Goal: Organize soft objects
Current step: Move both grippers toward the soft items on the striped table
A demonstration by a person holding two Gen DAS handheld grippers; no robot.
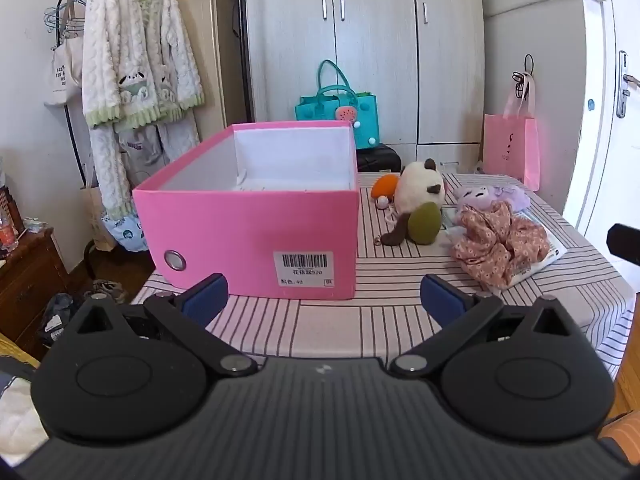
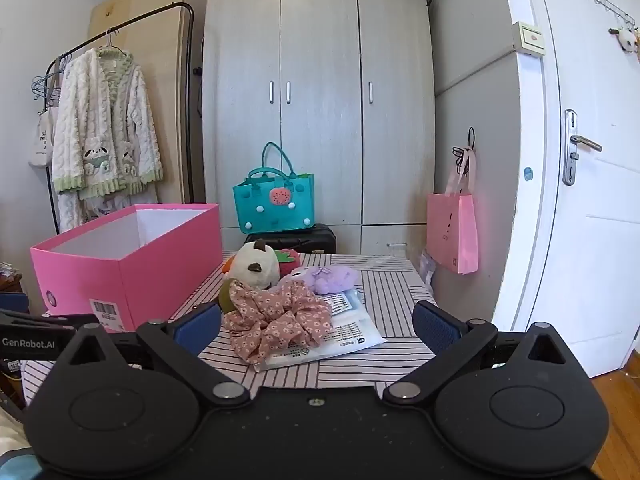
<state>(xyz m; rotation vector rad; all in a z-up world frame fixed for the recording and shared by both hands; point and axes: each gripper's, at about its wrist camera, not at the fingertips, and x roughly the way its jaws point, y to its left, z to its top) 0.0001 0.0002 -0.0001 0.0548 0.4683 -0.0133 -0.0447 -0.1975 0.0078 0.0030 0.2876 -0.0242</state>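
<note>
Right now my left gripper (image 1: 324,300) and right gripper (image 2: 316,324) both hang spread wide, holding nothing. Ahead, the pink floral fabric scrunchie (image 2: 276,320) lies on the striped tablecloth (image 1: 360,320), beside the open pink cardboard box (image 1: 256,216) and cream plush toy (image 1: 420,188).

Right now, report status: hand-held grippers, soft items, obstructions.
Left hand-held gripper open, empty. Right hand-held gripper open, empty. Floral scrunchie and plush toys on table beside pink box. Path clear.
</note>
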